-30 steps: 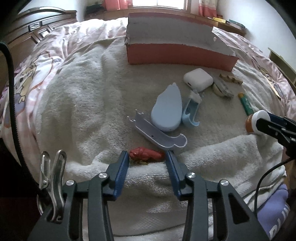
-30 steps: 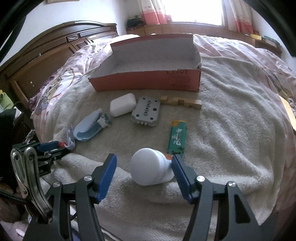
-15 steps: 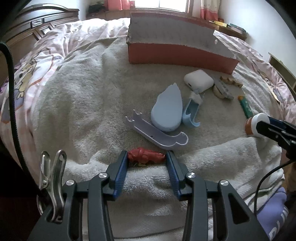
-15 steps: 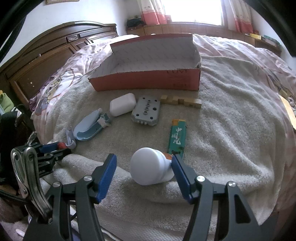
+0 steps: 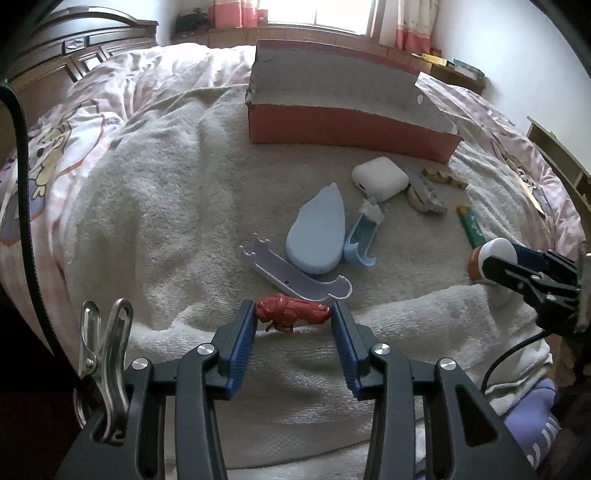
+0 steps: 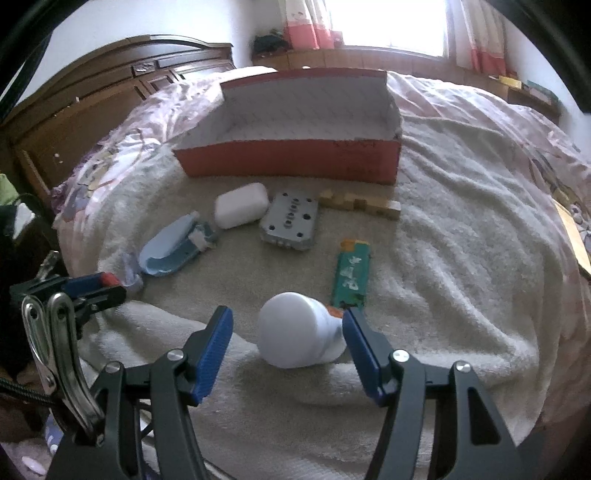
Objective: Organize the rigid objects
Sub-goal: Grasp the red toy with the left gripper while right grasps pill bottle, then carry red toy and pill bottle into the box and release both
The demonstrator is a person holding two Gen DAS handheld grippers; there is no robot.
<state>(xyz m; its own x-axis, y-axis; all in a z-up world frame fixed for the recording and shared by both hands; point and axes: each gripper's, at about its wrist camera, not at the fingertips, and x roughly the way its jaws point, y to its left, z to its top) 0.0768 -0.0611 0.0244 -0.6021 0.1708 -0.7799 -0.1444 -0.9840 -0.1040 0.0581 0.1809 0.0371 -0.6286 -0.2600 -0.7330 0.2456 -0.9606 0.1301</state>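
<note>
1. Left wrist view: the left gripper has its jaws clenched on a small red plastic figure over a cream terry towel on the bed; an open red cardboard box stands beyond.
2. Right wrist view: the right gripper has its jaws released around a white bulb-shaped bottle lying on the towel; dark wooden headboard at left, window behind.

The green lighter, lying in front of the red box, bears white characters too blurred to read. Faint dark lettering marks the box's front wall near its right end; it possibly reads "LOVE".
</note>
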